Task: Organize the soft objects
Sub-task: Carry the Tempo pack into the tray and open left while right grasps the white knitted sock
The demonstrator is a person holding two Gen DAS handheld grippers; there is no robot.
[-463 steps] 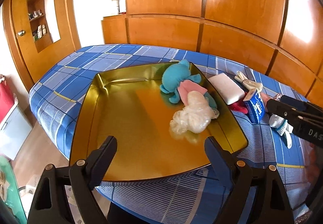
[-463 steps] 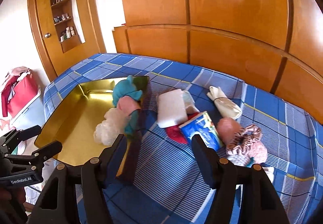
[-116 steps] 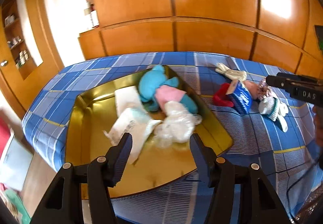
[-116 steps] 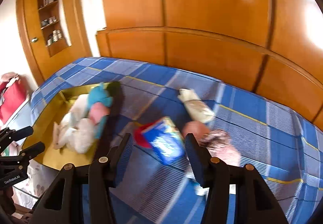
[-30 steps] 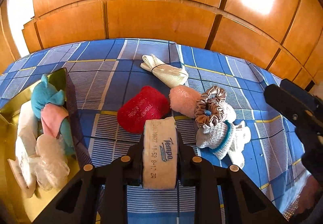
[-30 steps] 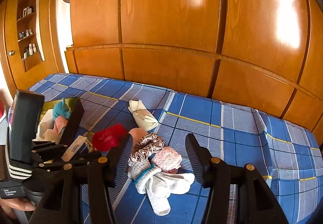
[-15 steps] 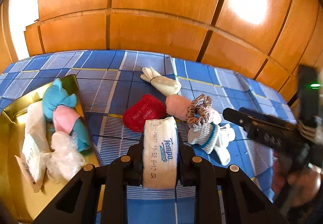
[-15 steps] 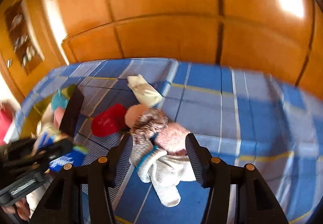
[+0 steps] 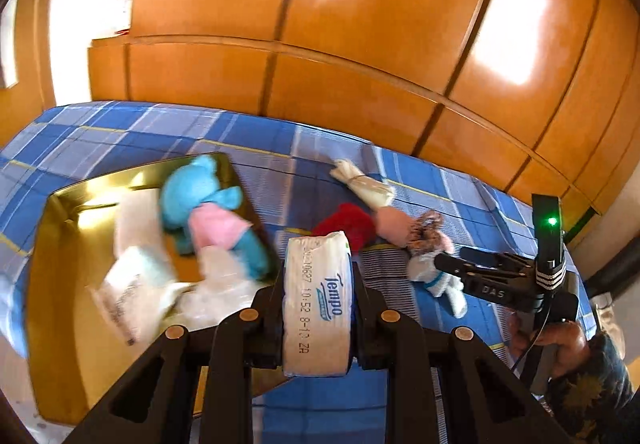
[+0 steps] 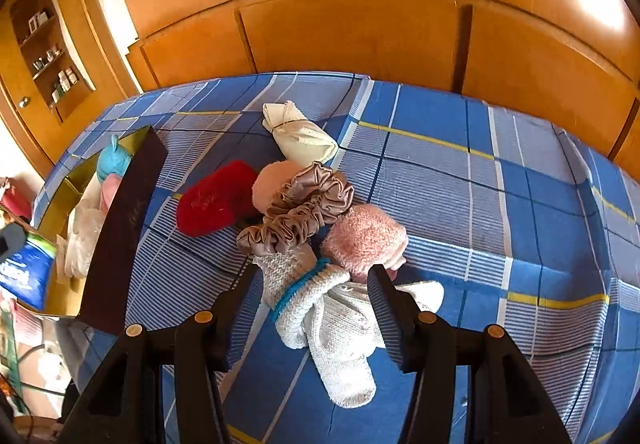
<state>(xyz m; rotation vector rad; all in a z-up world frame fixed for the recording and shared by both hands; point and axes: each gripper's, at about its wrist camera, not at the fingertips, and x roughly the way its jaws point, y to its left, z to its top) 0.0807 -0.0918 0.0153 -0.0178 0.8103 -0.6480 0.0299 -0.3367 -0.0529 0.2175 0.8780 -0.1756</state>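
My left gripper [image 9: 318, 280] is shut on a white Tempo tissue pack [image 9: 318, 308], held above the near right edge of the gold tray [image 9: 60, 244]. The tray holds a blue plush toy [image 9: 192, 187] and white packets. My right gripper [image 10: 312, 278] hangs low over a pile on the bed, its jaws opening. A white knitted sock [image 10: 324, 316] with a blue band lies between its fingers, not pressed. Behind it lie a beige scrunchie [image 10: 304, 207], a pink fuzzy sock [image 10: 364, 240], a pink puff [image 10: 268, 179], a red pouch [image 10: 212, 199] and a cream rolled cloth [image 10: 304, 139].
The blue plaid bed cover [image 10: 500, 183] stretches to the right of the pile. Wooden wardrobe panels [image 10: 360, 23] stand close behind the bed. A door with a shelf niche [image 10: 44, 51] is at the far left. A person's hand [image 9: 560, 336] holds the right gripper.
The left gripper has carried the tissue pack left and up, bringing the tray into fuller view. The right gripper has sunk onto the sock pile, and its jaws stand wider.
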